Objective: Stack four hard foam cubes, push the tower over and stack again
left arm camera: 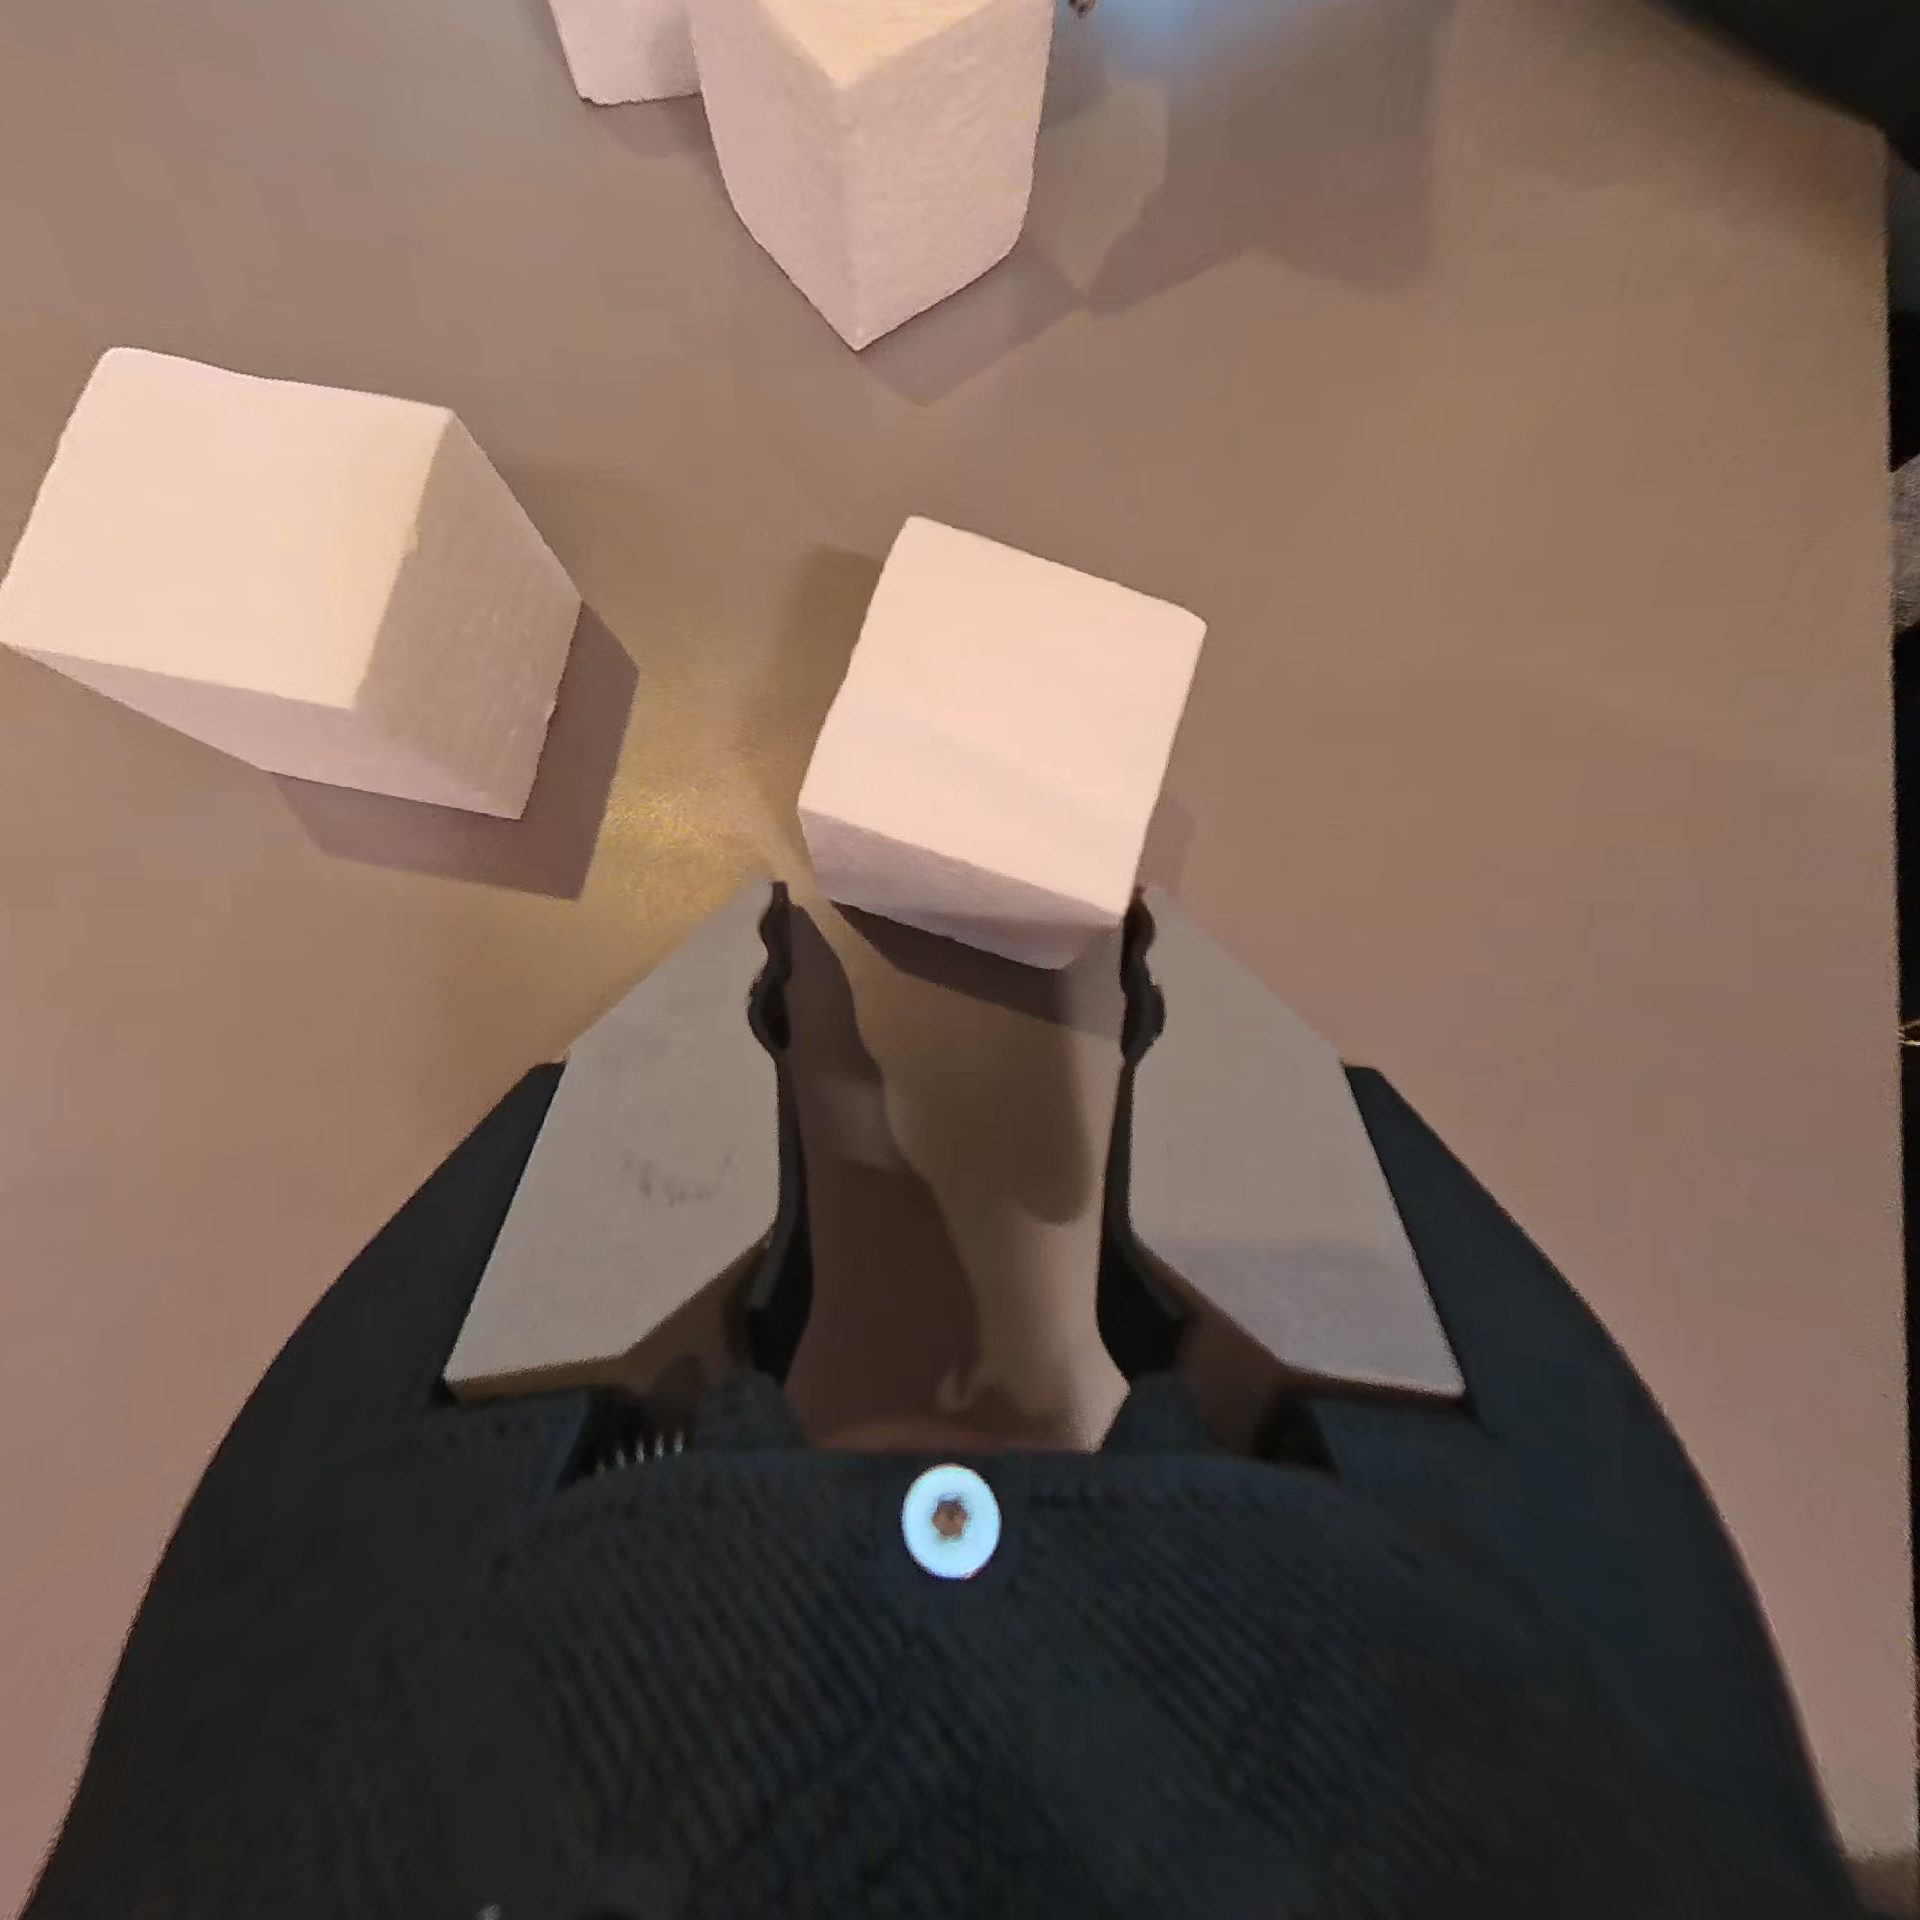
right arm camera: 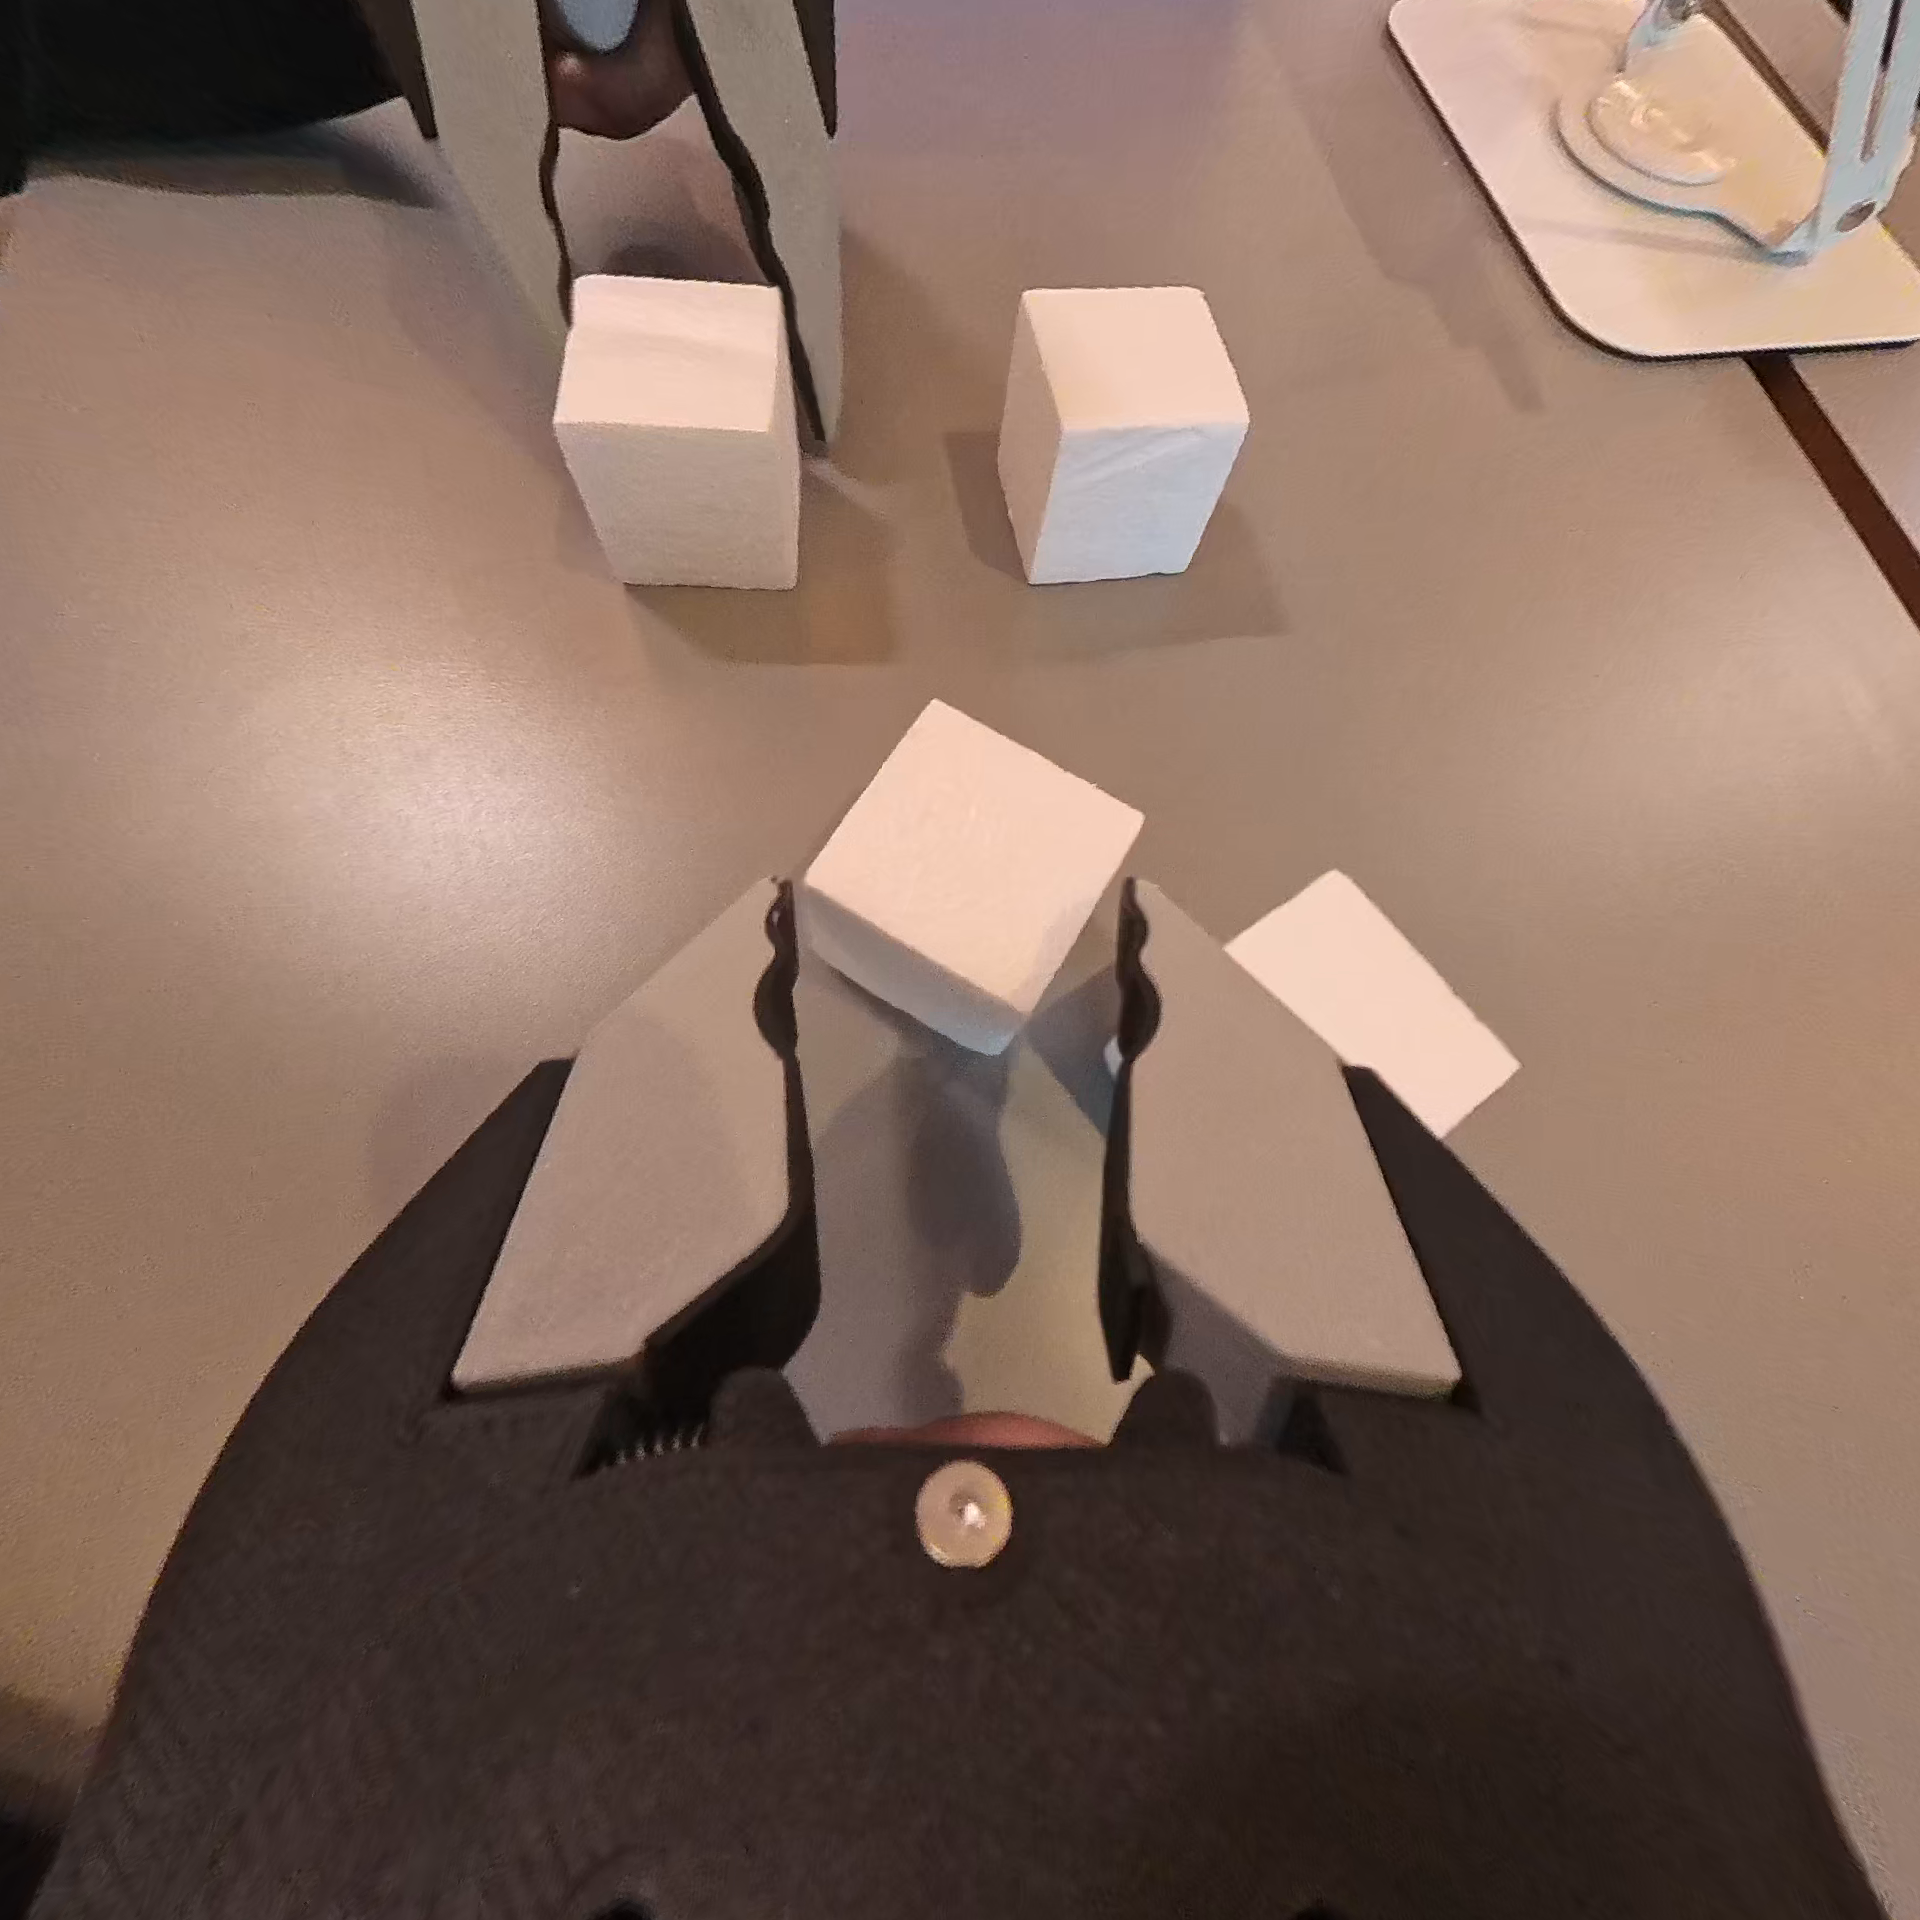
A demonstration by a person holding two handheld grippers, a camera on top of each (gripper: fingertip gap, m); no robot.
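Observation:
Four white foam cubes lie apart on the grey table, none stacked. In the left wrist view my left gripper (left arm camera: 956,899) is open, its fingertips either side of the near edge of one cube (left arm camera: 997,748). A second cube (left arm camera: 281,582) lies to its left, and two more lie far ahead (left arm camera: 883,156) (left arm camera: 623,42). In the right wrist view my right gripper (right arm camera: 956,894) is open around a cube turned corner-on (right arm camera: 966,883). Another cube (right arm camera: 1371,997) lies just right of its right finger. Farther off, the left gripper (right arm camera: 686,343) straddles a cube (right arm camera: 681,457), with the fourth cube (right arm camera: 1132,436) beside it.
A white flat base (right arm camera: 1662,260) bearing a clear stand sits at the far right of the right wrist view. A dark seam (right arm camera: 1839,436) runs along the table there. The table's right edge (left arm camera: 1891,520) shows in the left wrist view. There is about 15 cm between the tips of the two grippers. The white flat base (right arm camera: 1662,260) is about 35 cm from my left fingertips.

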